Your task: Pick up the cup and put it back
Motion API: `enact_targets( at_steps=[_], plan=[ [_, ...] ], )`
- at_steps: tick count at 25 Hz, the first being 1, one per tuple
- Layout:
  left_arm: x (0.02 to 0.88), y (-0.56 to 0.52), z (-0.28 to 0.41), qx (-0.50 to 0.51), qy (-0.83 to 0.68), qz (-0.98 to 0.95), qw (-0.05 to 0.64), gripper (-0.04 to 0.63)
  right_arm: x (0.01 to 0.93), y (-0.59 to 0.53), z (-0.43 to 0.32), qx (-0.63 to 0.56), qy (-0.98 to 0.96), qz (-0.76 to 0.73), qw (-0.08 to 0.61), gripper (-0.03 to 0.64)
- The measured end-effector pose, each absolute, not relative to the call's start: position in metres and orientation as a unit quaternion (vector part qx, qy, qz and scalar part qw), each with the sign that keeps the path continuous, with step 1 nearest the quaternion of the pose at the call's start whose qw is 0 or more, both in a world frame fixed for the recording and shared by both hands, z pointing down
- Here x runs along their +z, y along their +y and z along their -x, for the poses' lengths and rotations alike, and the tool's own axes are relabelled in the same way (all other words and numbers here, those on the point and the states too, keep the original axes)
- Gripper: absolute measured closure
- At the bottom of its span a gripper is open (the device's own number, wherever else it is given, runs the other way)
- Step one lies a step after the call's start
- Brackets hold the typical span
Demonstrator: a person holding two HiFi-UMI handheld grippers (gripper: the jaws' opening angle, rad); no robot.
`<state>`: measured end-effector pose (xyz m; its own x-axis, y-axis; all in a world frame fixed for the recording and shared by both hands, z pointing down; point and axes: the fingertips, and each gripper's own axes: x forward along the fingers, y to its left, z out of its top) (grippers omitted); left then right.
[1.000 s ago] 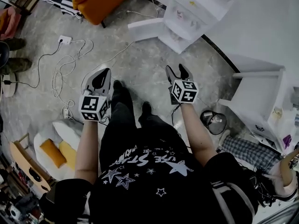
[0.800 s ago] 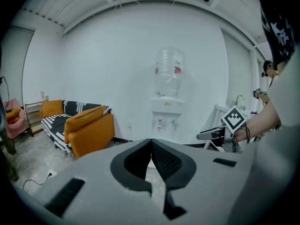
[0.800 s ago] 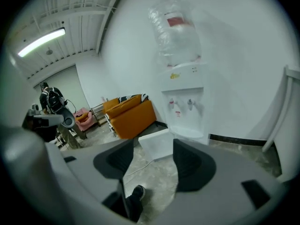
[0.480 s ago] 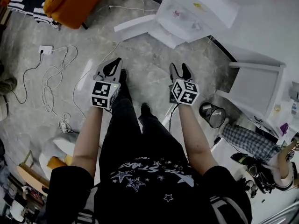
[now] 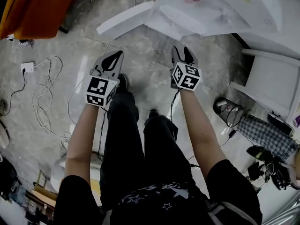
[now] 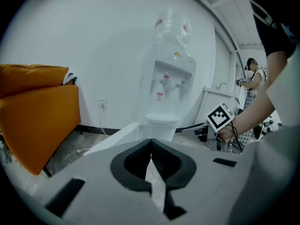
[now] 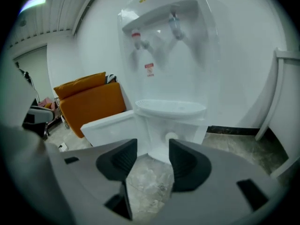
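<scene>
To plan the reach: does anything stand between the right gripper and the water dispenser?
Nothing visible: only floor lies between the right gripper, whose empty jaws have just been closing, and the water dispenser. No cup shows.

Orange sofa (image 5: pixel 33 8), white water dispenser (image 7: pixel 164 55), grey marbled floor (image 5: pixel 145 64), checked cloth (image 5: pixel 263 136)

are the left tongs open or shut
Shut: in the left gripper view the left tongs meet tip to tip, with nothing between them.
</scene>
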<state>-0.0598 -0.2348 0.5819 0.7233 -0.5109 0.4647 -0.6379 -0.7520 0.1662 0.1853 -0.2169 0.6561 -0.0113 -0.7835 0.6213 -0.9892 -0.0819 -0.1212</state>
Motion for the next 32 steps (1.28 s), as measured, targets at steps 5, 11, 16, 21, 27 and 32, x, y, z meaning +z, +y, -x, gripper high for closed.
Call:
enact_targets(
  at_steps=[5,11,16,21,27,32],
  plan=[
    [0.672,-0.26,0.047,0.2,-0.301,-0.919,0.157,0.586,0.763,-0.252,-0.211,0.285,-0.642,-0.686,0.188,0.425],
    [0.744,-0.299,0.021,0.174,-0.282,-0.933,0.138,0.586,0.862,-0.303,-0.242,0.267,-0.627,-0.706,0.19,0.443],
    [0.794,-0.32,0.013,0.159,-0.276,-0.942,0.107,0.586,0.928,-0.356,-0.257,0.229,-0.623,-0.722,0.197,0.443],
    [0.841,-0.318,0.025,0.161,-0.294,-0.937,0.094,0.586,0.962,-0.381,-0.272,0.214,-0.604,-0.745,0.188,0.444],
    [0.841,-0.319,0.027,0.146,-0.289,-0.943,0.072,0.586,0.97,-0.392,-0.281,0.206,-0.593,-0.757,0.182,0.488],
    [0.839,-0.319,0.026,0.137,-0.296,-0.941,0.092,0.586,0.972,-0.399,-0.285,0.203,-0.598,-0.747,0.207,0.515]
  ],
)
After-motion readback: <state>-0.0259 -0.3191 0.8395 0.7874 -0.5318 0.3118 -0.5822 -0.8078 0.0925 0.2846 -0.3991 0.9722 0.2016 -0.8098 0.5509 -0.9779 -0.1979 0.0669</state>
